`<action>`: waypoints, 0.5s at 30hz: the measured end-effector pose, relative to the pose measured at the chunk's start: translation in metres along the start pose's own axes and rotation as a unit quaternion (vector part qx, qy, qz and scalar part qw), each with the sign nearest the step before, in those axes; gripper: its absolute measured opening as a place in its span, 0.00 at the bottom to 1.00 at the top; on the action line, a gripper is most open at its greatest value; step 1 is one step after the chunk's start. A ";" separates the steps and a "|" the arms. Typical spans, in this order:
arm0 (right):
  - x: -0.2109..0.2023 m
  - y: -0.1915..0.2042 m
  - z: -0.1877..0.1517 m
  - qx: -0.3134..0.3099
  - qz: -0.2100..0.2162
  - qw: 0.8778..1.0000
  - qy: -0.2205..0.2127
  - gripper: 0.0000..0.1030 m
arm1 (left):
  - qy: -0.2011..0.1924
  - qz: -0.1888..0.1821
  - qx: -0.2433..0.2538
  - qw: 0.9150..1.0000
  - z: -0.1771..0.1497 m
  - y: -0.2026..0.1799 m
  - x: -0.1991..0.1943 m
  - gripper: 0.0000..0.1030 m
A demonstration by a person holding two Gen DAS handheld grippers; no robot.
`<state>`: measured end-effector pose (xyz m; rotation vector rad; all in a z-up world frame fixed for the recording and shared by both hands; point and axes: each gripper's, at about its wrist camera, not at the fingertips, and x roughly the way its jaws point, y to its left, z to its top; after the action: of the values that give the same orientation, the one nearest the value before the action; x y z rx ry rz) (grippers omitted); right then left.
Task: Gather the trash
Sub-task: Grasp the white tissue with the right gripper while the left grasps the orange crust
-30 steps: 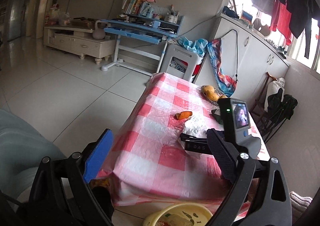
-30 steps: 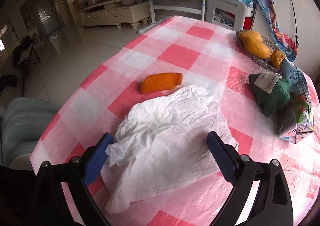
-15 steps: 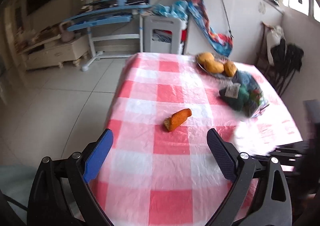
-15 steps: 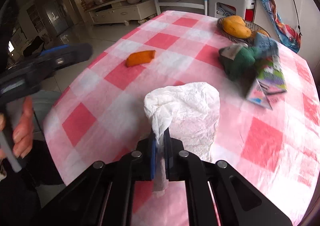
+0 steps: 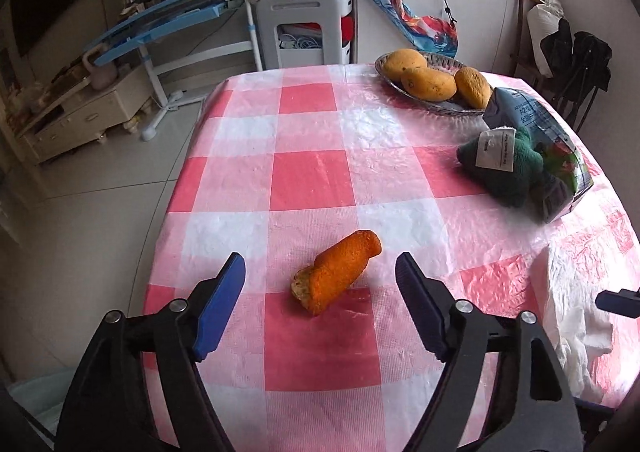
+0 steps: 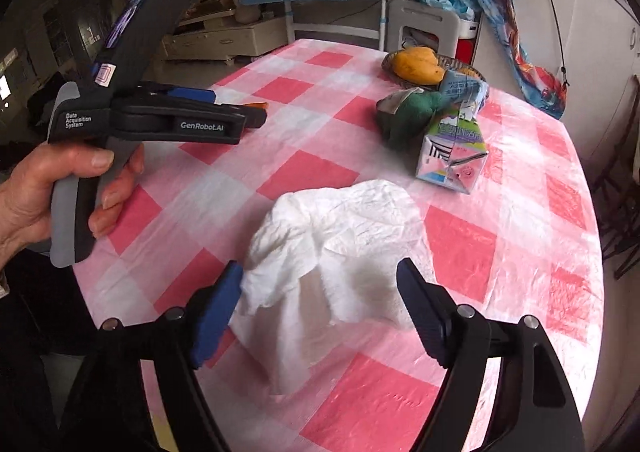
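On the checked tabletop (image 5: 312, 180), the orange peel (image 5: 336, 277) lies between the parted fingers of the left hand-held gripper (image 5: 320, 280), the crumpled tissue (image 6: 336, 236) sits before the spread-open right hand-held gripper (image 6: 320, 292), and at two o'clock a dish (image 5: 436, 106) holds mangoes (image 5: 428, 82) beside a carton (image 5: 556, 156).

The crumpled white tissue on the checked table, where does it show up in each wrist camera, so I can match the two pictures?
Left wrist view: the white tissue lies at the far right edge, beside the open left gripper.
Right wrist view: the tissue fills the lower centre, between the fingers of the open right gripper.
Shared landmark: the milk carton beyond the tissue.
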<state>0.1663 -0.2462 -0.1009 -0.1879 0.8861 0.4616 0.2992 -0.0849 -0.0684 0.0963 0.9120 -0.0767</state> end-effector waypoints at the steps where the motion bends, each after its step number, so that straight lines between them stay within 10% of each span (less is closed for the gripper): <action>1: 0.002 -0.003 0.001 0.004 -0.007 1.000 -0.001 0.81 | 0.008 -0.006 0.003 1.000 0.000 -0.002 0.004 0.62; 7: 0.015 -0.024 0.002 0.036 -0.019 0.999 0.026 0.87 | 0.011 -0.035 0.023 0.999 -0.002 -0.015 0.004 0.26; 11: 0.013 -0.021 0.001 0.027 -0.013 0.999 0.026 0.83 | 0.017 -0.063 0.019 0.998 -0.006 -0.018 -0.003 0.23; 15: 0.007 -0.012 0.001 0.011 -0.001 1.000 0.013 0.31 | 0.020 -0.106 -0.015 0.994 -0.014 -0.014 -0.016 0.22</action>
<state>0.1762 -0.2543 -0.1060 -0.1748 0.9159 0.4491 0.2773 -0.0971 -0.0649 -0.0279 0.9607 -0.2581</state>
